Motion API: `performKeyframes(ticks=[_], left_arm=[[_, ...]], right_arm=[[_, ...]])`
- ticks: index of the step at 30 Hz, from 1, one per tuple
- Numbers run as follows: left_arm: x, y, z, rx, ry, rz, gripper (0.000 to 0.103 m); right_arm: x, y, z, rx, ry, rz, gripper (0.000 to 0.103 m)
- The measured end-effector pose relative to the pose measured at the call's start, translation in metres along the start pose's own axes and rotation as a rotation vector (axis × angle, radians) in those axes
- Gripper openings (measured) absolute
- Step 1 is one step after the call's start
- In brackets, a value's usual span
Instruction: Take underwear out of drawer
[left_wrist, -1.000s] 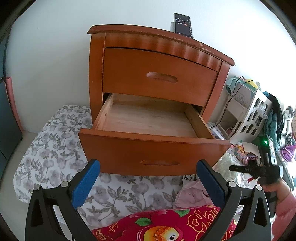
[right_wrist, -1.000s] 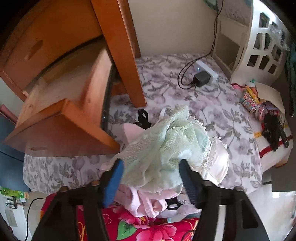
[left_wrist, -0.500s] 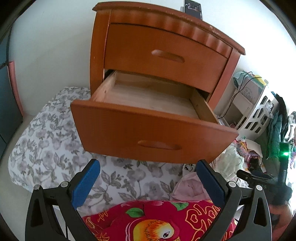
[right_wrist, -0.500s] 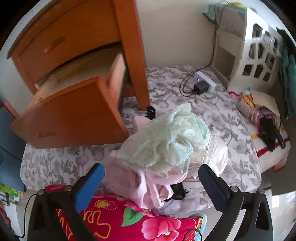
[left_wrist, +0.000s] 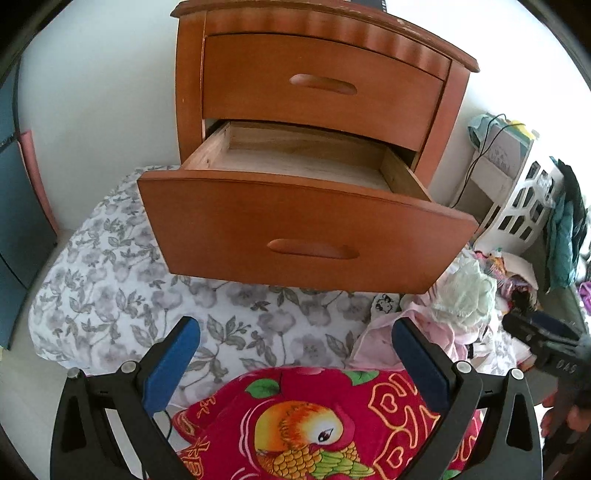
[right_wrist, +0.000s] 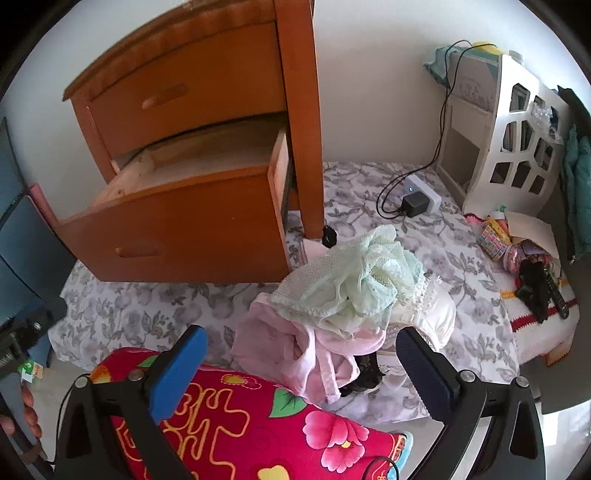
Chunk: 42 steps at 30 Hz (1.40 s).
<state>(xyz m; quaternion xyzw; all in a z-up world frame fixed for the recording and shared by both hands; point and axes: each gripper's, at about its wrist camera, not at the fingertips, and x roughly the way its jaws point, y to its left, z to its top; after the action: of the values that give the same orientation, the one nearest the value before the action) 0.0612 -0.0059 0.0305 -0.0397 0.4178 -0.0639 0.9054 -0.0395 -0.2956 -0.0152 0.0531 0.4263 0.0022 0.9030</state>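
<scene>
The lower drawer (left_wrist: 306, 229) of a wooden nightstand (left_wrist: 317, 85) stands pulled out; what I see of its inside is bare wood. A heap of underwear (right_wrist: 354, 295), mint-green lace on pink and white pieces, lies on the floral sheet (right_wrist: 140, 314) right of the drawer (right_wrist: 177, 236). The same underwear heap (left_wrist: 461, 299) shows in the left wrist view. My left gripper (left_wrist: 295, 354) is open, low in front of the drawer. My right gripper (right_wrist: 303, 358) is open, just short of the heap, with nothing between its fingers.
A red patterned blanket (left_wrist: 317, 421) lies under both grippers. A white cut-out shelf unit (right_wrist: 517, 147), a charger with cable (right_wrist: 417, 203), and small toys and a remote (right_wrist: 535, 280) sit to the right. A dark panel (left_wrist: 14, 221) stands at the left.
My right gripper opened, let go of the mint-green underwear and drew back from the heap. The left gripper sank lower and drew nearer the drawer front.
</scene>
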Motion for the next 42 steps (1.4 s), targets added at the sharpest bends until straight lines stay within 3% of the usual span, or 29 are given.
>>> performKeyframes(ticks=[9, 23, 42], left_arm=[[-0.010, -0.003, -0.005, 0.003, -0.010, 0.039, 0.103], [-0.024, -0.013, -0.006, 0.006, -0.067, 0.066, 0.103], [-0.029, -0.018, -0.007, 0.008, -0.065, 0.109, 0.103]], right_arm=[[-0.023, 0.008, 0.003, -0.029, -0.059, 0.016, 0.103], [-0.049, 0.019, 0.008, -0.070, -0.153, -0.034, 0.103], [-0.063, 0.030, 0.008, -0.112, -0.192, -0.053, 0.103]])
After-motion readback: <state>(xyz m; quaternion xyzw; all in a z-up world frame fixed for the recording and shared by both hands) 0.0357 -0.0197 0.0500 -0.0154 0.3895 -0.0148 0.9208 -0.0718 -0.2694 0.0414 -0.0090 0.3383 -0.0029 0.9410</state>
